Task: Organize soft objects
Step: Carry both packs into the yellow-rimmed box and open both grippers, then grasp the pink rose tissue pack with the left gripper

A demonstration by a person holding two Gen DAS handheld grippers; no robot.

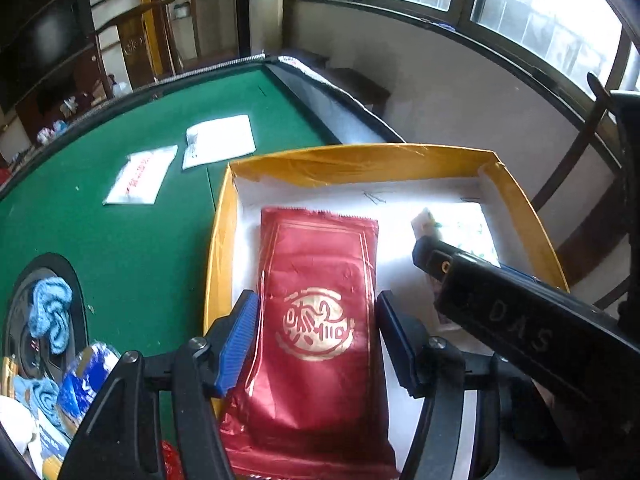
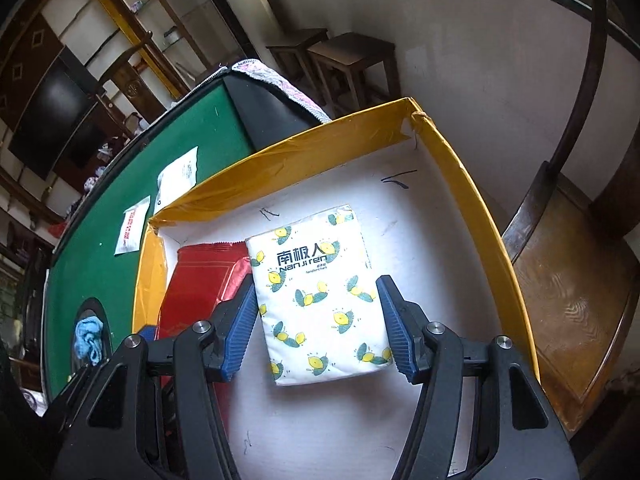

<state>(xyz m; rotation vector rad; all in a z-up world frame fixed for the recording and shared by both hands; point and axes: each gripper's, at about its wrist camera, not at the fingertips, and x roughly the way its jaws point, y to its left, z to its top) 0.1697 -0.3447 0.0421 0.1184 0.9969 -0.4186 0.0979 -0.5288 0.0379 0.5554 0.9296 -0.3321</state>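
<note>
So both packs are in the yellow box at the table edge, lying flat side by side; red pouch on the left, tissue pack right next to it, probably so they sit in neat rows. Left hand-held gripper is spread wide around the pouch, pads apart from it as far as I can tell; right hand-held gripper is likewise agape around the tissues, gripping nothing. Looks like both were just set down. Two white sachets and a blue cloth sit out on the table, so I'd guess those go in next.
</note>
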